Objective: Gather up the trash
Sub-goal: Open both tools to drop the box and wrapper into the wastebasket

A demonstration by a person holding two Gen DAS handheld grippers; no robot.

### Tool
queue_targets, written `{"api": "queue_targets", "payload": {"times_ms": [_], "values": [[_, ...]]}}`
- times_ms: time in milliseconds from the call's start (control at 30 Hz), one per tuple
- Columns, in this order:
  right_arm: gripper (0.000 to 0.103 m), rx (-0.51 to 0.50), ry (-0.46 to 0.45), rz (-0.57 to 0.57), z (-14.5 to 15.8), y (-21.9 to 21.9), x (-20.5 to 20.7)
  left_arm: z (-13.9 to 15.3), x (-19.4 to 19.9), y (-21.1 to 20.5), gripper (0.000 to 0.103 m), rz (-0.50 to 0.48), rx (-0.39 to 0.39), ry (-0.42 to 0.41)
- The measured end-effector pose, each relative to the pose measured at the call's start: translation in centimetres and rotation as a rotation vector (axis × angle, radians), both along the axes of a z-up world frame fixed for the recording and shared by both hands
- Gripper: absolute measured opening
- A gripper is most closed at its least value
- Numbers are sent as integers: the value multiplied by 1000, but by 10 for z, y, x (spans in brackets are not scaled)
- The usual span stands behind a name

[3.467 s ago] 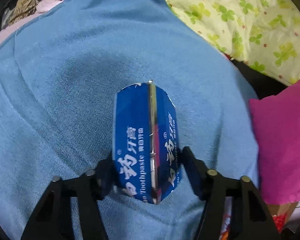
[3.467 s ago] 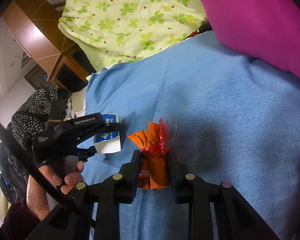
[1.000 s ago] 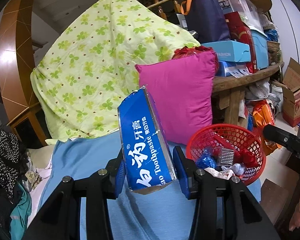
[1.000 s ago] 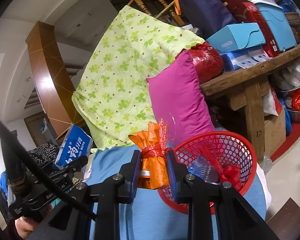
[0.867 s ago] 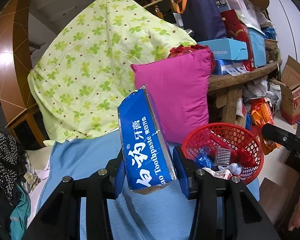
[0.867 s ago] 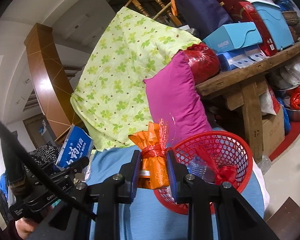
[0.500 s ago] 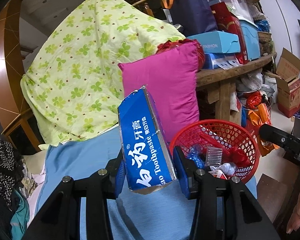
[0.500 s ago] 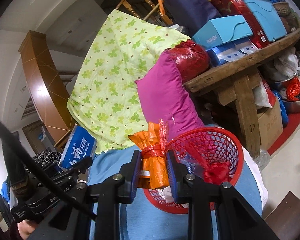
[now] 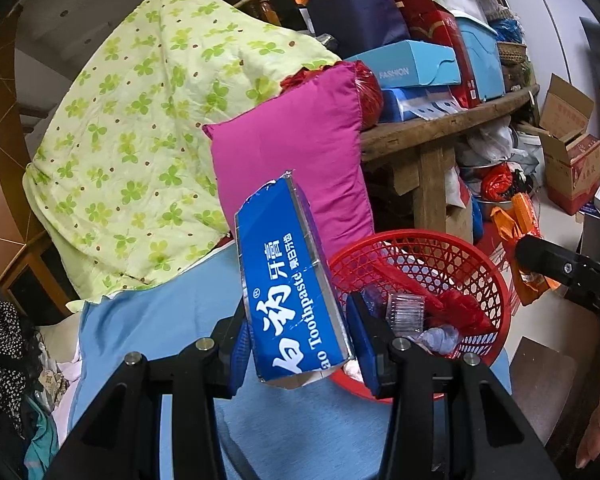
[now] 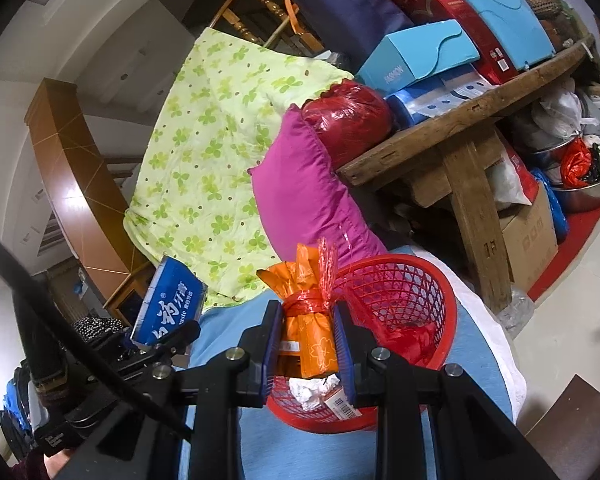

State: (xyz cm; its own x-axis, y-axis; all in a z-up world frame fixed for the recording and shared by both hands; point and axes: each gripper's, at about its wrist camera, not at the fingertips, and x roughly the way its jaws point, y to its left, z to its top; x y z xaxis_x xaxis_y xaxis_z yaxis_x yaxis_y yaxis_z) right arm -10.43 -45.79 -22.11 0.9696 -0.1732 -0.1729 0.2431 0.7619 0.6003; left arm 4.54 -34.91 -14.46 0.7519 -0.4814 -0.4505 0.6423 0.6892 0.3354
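Over the near rim of the red basket [image 10: 400, 304], the right gripper [image 10: 307, 346] clamps an orange wrapper [image 10: 310, 336] while the left gripper [image 9: 300, 340] pinches a blue toothpaste box [image 9: 292, 292] beside it, so releasing short could drop either onto the blue sheet [image 9: 160, 320].

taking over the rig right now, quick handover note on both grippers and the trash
Left gripper: shut on the blue toothpaste box, held up just left of the red basket.
Right gripper: shut on the orange wrapper bundle, over the basket's near rim.
Basket sits on the blue cloth and already holds a red bag, clear plastic and crumpled paper.
Done: both pieces picked up and carried to the basket.
Left: release each into the basket.
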Motion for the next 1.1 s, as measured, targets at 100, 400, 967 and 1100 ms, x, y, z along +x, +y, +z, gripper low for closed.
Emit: {"api": "queue_targets", "payload": {"times_ms": [100, 400, 967, 1100], "values": [[28, 6, 5, -4, -2, -5, 4, -3, 4, -4, 47, -16, -1, 21], [29, 34, 20, -32, -4, -26, 20, -9, 28, -14, 51, -156, -53, 208], [29, 65, 24, -41, -16, -23, 17, -19, 30, -12, 52, -183, -81, 216], [29, 54, 16, -33, -12, -15, 10, -13, 19, -4, 52, -176, -73, 143]]}}
